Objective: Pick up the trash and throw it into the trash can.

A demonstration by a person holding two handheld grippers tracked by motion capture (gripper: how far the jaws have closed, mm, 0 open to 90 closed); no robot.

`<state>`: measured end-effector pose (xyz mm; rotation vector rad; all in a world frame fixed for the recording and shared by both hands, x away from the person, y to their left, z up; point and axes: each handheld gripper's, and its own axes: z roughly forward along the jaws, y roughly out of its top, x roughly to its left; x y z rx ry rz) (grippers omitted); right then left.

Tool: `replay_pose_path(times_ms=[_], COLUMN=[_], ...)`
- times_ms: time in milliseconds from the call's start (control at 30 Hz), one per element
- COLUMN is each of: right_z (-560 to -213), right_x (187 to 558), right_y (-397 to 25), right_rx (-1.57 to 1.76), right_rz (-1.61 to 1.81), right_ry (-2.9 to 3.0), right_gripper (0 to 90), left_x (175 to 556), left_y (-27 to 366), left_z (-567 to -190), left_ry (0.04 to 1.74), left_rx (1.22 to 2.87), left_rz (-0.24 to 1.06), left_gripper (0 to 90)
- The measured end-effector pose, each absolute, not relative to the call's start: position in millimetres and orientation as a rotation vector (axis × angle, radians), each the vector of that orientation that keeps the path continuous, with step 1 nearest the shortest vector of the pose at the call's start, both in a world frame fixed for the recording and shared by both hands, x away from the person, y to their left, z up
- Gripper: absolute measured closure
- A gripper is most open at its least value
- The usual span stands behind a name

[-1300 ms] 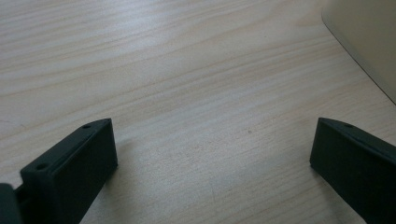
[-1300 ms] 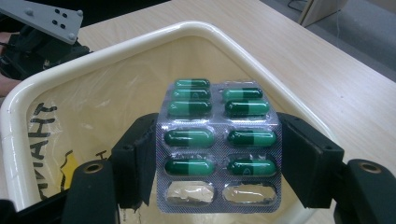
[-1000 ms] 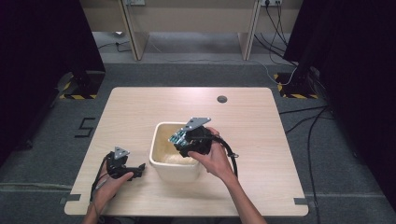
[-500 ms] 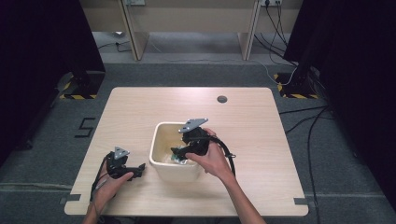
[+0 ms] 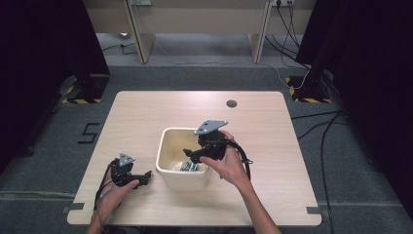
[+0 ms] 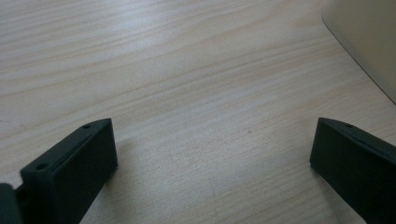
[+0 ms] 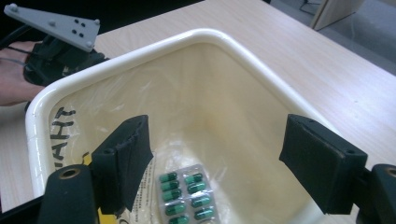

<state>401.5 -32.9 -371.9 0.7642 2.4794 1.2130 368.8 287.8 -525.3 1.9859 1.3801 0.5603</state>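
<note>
Pale wood table (image 5: 146, 117) on a grey floor carries a cream tub (image 5: 168, 168) near its middle, toward the person's edge. Down in the tub lies a blister pack (image 7: 187, 193) of green capsules on crinkled clear plastic; in the high view it shows at the tub's 5 o'clock corner (image 5: 191, 167). Black lettering runs along the plastic by the tub's wall.

Over the tub's 3 o'clock rim hangs the right gripper (image 7: 217, 163), tilted down into it, jaws spread wide and empty, the pack below and between them, not touched. From above, the right gripper (image 5: 192, 155) sits in the person's right hand (image 5: 229, 165), with its grey plate on top.

At the tub's 9 o'clock, just beside it, the left gripper (image 5: 141, 178) rests low on the table, held by the left hand (image 5: 114, 187). Its jaws stand wide apart over bare wood (image 6: 210, 140), nothing between them, the tub's wall (image 6: 364, 42) at 2 o'clock in its own view.

A dark round hole (image 5: 232, 103) marks the table at 12 o'clock.
</note>
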Motion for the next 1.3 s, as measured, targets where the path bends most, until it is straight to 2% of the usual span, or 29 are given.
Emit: replay_pose_path(times_ms=[433,1300], right_z=[-357.9,-367.1], right_x=[397.6,396.1], right_y=[-64.9,-123.8], right_rx=[0.809,0.957], right_rz=[1.239,1.19], right_ry=[2.382,2.278], right_gripper=[23.4,23.4], left_x=[368.8,368.8], left_y=[287.8,287.8], left_z=[-525.3,-525.3], left_ry=[1.38,1.38], left_rx=[1.986,1.986], left_rz=[0.56,0.56], left_gripper=[0.0,0.0])
